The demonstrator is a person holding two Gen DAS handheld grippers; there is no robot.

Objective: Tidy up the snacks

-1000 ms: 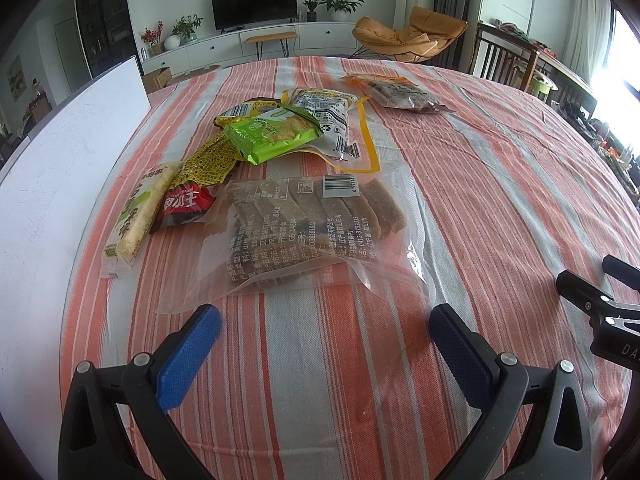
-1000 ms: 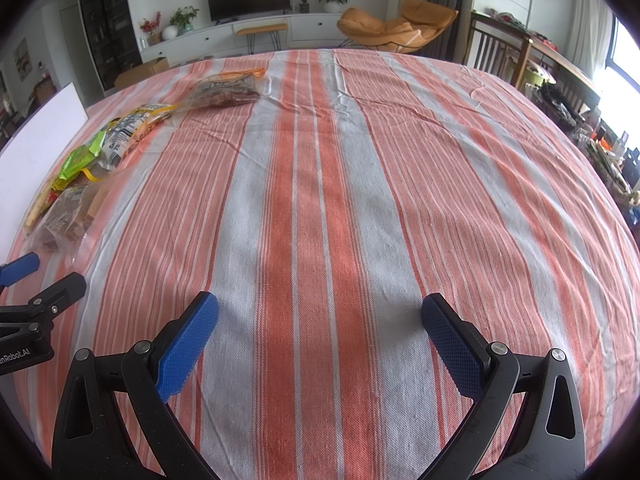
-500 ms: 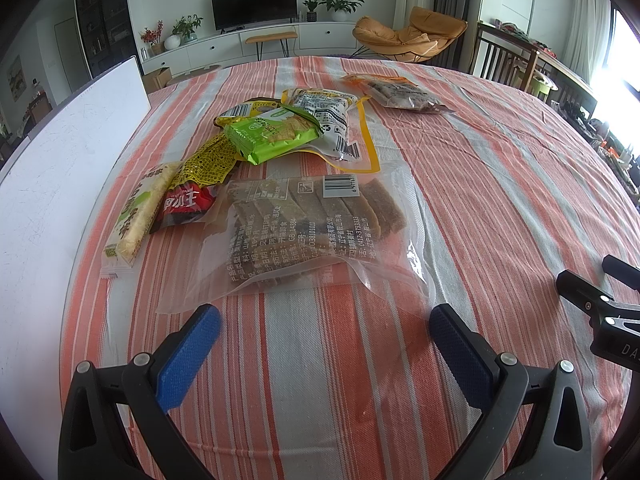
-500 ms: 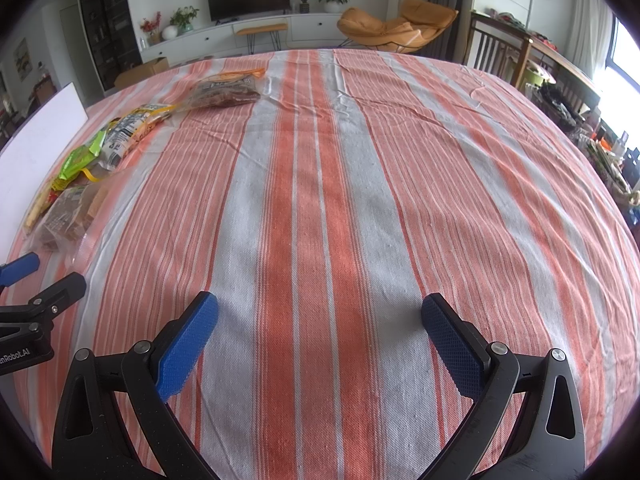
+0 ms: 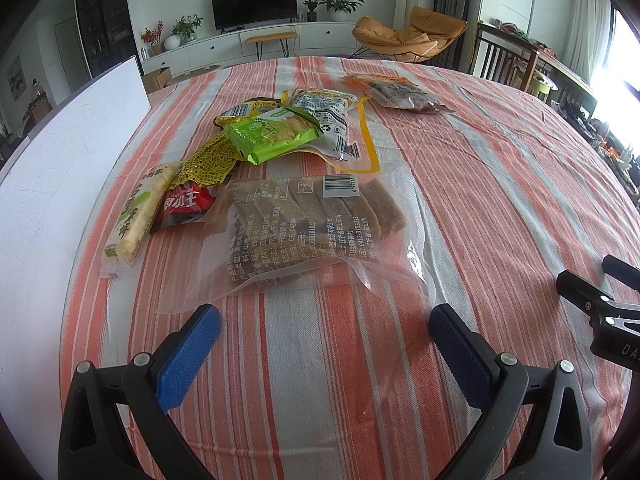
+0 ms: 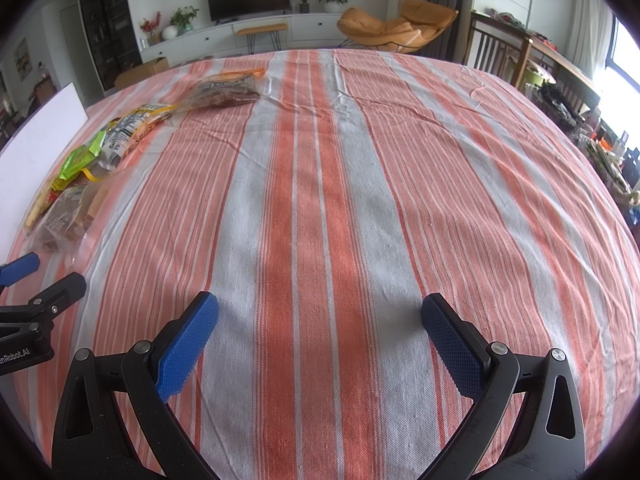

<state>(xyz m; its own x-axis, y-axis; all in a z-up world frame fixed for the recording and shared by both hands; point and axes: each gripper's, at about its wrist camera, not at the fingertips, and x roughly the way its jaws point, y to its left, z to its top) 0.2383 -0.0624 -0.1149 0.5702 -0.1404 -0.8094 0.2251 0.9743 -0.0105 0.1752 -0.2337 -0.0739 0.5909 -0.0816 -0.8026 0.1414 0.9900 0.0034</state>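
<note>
1. Right now we hold our left gripper low over the orange-and-grey striped tablecloth, its blue-padded jaws spread wide and gripping nothing.
2. Just beyond its fingertips lies the clear vacuum bag of brown sliced cakes, flat on the cloth, barcode up; this bag is our landmark.
3. Left of the bag, touching it, sits a red foil packet, and further left a pale long rice-cracker pack.
4. Behind the bag lie a yellow printed wrapper, a bright green cracker packet and a white pouch with yellow edging, overlapping.
5. Far behind and to the right rests an orange-topped bag of dark snacks, apart from the rest.
6. Our right gripper hangs right of the bag over bare cloth, jaws likewise apart and empty.
</note>
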